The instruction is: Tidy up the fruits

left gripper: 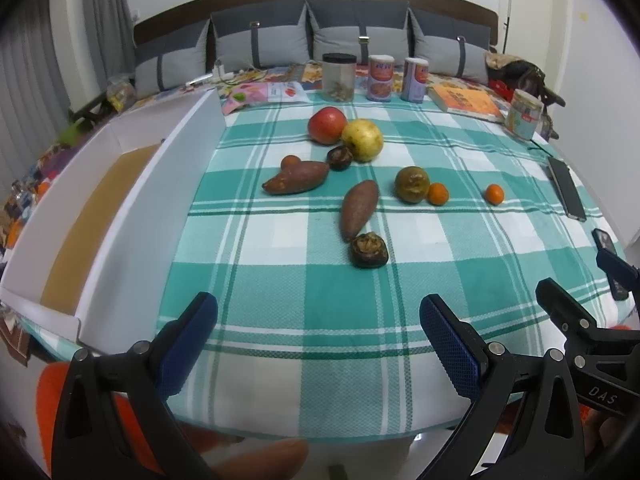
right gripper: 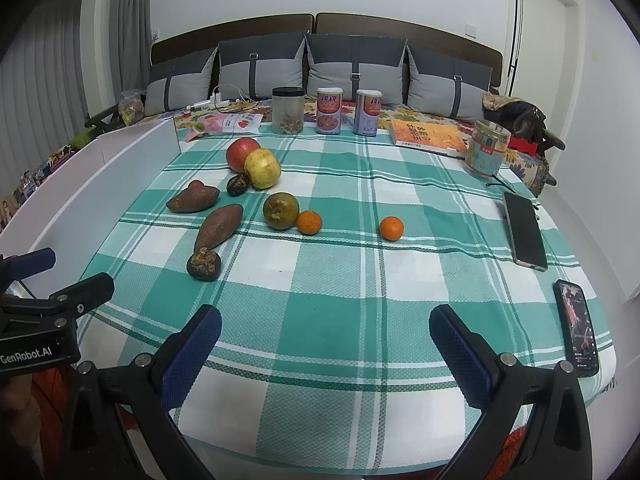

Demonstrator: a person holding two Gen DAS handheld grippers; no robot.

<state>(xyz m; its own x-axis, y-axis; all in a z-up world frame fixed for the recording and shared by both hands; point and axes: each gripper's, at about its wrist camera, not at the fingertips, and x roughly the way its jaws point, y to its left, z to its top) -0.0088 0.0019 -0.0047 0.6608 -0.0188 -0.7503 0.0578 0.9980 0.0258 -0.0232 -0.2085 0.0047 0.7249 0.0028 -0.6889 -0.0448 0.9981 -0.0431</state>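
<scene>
Left wrist view: both tongs, left tongs (left gripper: pixel 318 342) and right tongs (right gripper: pixel 325 350), gape released, empty; fruits (left gripper: pixel 362 140) lie well ahead on the tabletop (left gripper: pixel 280 320).

You are working in a home, in what looks like a living room or bedroom: a checked tablecloth (right gripper: pixel 340 280) covers the table, four grey cushions (right gripper: pixel 356 64) lean against a dark wooden backrest (right gripper: pixel 400 26), grey curtains (right gripper: pixel 44 80) hang at the left, and a white door (right gripper: pixel 544 36) stands at the right.
</scene>
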